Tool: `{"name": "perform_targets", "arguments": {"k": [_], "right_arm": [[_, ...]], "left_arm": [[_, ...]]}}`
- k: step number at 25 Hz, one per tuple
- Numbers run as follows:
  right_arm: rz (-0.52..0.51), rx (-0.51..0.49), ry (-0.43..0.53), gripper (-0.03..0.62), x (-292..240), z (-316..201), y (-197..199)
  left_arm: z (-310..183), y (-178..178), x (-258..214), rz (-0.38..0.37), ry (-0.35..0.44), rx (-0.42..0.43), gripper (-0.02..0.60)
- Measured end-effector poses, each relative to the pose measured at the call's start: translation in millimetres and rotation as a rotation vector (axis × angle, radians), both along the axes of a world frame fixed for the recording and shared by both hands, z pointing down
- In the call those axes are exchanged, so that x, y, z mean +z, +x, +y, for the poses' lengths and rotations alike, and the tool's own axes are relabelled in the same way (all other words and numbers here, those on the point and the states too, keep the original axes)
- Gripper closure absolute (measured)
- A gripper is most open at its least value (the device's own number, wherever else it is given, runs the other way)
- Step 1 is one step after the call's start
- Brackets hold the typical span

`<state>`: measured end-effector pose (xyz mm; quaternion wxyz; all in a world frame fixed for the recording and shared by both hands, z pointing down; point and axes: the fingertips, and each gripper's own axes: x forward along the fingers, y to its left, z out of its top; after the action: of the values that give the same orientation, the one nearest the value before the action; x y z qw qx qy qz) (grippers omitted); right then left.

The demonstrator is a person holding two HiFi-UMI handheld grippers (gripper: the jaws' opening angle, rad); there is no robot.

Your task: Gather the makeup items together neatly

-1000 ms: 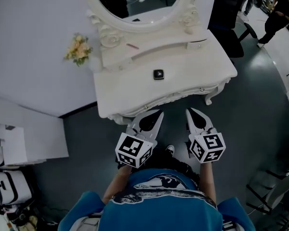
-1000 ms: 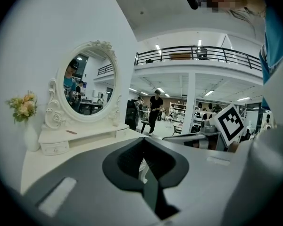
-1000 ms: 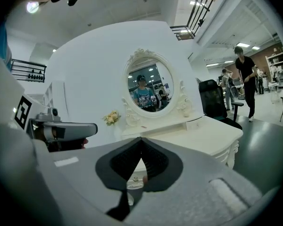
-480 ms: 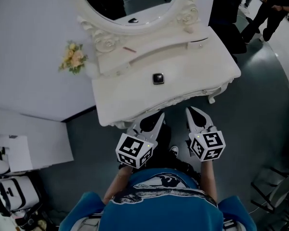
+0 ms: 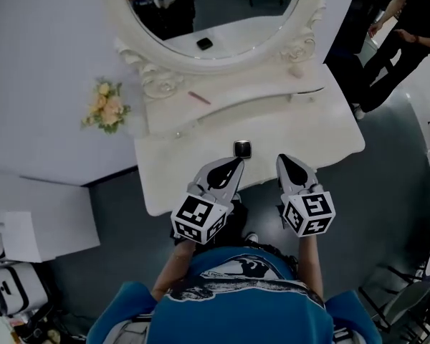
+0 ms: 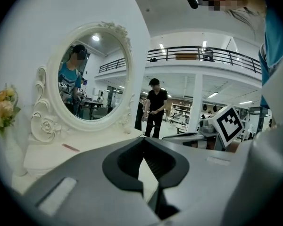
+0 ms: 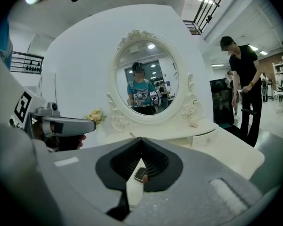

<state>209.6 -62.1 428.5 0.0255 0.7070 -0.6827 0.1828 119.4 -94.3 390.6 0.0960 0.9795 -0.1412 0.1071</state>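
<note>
White dressing table (image 5: 322,131), small black case (image 5: 242,149), left gripper (image 5: 237,163), right gripper (image 5: 281,158) both closed, empty

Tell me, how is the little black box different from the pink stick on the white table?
The black box is dark, squarish and chunky; the pink stick is pale, thin and long. The black box sits on the lower tabletop near the front edge; the pink stick lies higher up, on the raised shelf under the mirror. Both rest on the white dressing table, and nothing is touching either one.
</note>
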Motion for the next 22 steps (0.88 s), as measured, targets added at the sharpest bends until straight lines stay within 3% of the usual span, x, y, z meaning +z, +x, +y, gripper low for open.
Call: {"name": "perform_targets", "arguments": {"k": [12,22], "right_arm": [[0.092,0.023,-0.079,0.591,8,-90,38],[0.178,0.043,-0.146,0.591,14,-112,81]], "left_arm": [[-77,3,9,0.020,-0.037,-0.011,0.566],[-114,-7,15,0.021,-0.061,-0.099,0.566]]}}
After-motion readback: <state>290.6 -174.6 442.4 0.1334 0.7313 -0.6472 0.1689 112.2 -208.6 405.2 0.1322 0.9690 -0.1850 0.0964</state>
